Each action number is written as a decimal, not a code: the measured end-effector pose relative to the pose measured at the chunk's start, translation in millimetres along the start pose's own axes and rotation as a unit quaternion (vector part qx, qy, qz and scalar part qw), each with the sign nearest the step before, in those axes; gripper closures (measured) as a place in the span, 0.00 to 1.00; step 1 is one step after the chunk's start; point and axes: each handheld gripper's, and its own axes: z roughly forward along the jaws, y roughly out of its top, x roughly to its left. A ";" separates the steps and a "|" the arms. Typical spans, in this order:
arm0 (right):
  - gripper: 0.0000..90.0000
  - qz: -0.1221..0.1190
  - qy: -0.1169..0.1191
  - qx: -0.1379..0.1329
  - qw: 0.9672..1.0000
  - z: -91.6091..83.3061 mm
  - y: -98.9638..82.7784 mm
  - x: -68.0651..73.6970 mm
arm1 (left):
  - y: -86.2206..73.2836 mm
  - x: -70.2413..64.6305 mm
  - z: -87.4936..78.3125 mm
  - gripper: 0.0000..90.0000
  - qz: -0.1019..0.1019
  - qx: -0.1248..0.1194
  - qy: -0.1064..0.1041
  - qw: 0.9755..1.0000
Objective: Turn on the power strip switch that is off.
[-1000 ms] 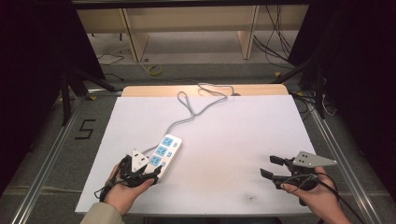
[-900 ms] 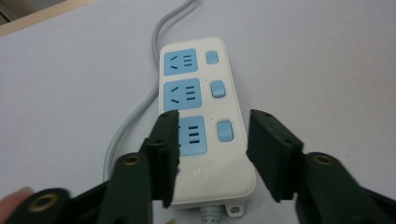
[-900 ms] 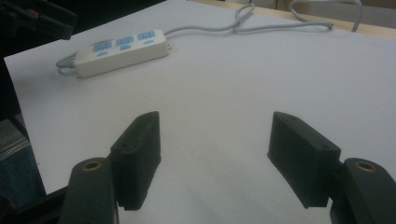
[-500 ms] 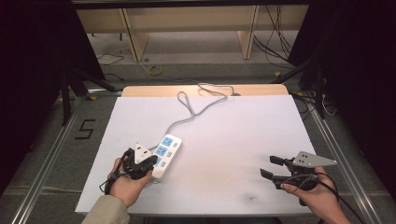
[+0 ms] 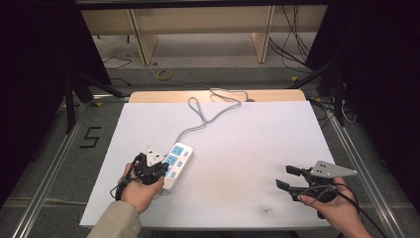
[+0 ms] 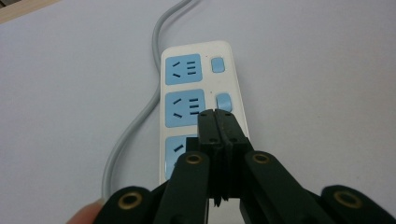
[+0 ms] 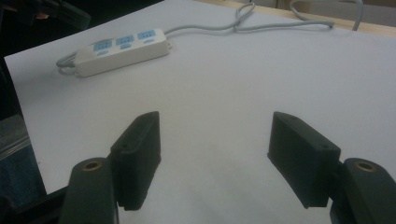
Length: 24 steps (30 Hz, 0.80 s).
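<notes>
On the near left part of the white table lies a white power strip with three blue sockets and a small blue switch beside each, its grey cord looping away toward the far edge. Directly over the strip's near end sits the left gripper, its two black jaws pressed flat together with nothing between them; they have just been closing. Their joined tip hangs over the strip by the middle switch, a little short of it, and whether it touches the casing cannot be told. Judging by this, the work in hand is pressing a switch with the closed tip, and that press looks not yet made: the approach is done, the push onto the button is left. Which way any switch stands cannot be read. Well apart, at the near right of the table, the right gripper rests with jaws spread wide over bare surface, idle.
</notes>
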 end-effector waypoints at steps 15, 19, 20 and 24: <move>0.38 0.002 -0.001 0.003 1.000 0.4 -0.3 -0.4 | 8.5 -2.1 10.0 1.00 0.004 0.015 -0.002 1.000; 0.38 0.002 -0.001 0.004 1.000 0.5 -0.5 -0.6 | 10.5 -2.7 11.9 1.00 0.003 0.016 -0.002 1.000; 0.38 0.002 -0.001 0.004 1.000 0.5 -0.5 -0.6 | 11.1 -2.6 12.2 1.00 0.003 0.016 -0.002 1.000; 0.38 0.002 -0.001 0.003 1.000 0.3 -0.4 -0.5 | 13.3 -2.3 14.1 1.00 0.005 0.021 -0.002 1.000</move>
